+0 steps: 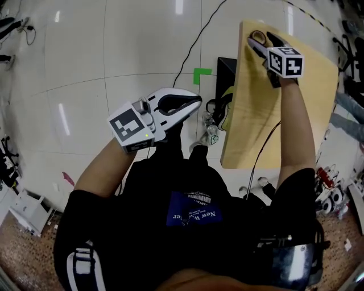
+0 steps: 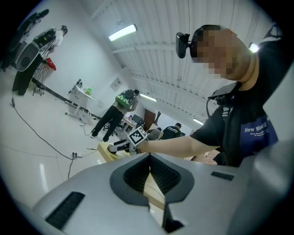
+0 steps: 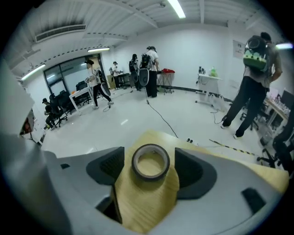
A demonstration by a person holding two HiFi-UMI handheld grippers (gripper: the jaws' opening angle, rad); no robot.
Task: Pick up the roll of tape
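Long ceiling strips (image 3: 177,8) light the room brightly and evenly, from overhead. They leave white streaks of glare on the glossy floor (image 1: 114,51). The wooden tabletop (image 1: 267,108) stays matte. Shadows are faint and soft-edged. All three views are fisheye, so straight lines bow outward and the corners fall to black. In the right gripper view the tape (image 3: 150,176) is sharp, while far figures look small and slightly soft.

Bare table (image 3: 147,206) lies all round the roll of tape (image 3: 150,176), both flanks free.
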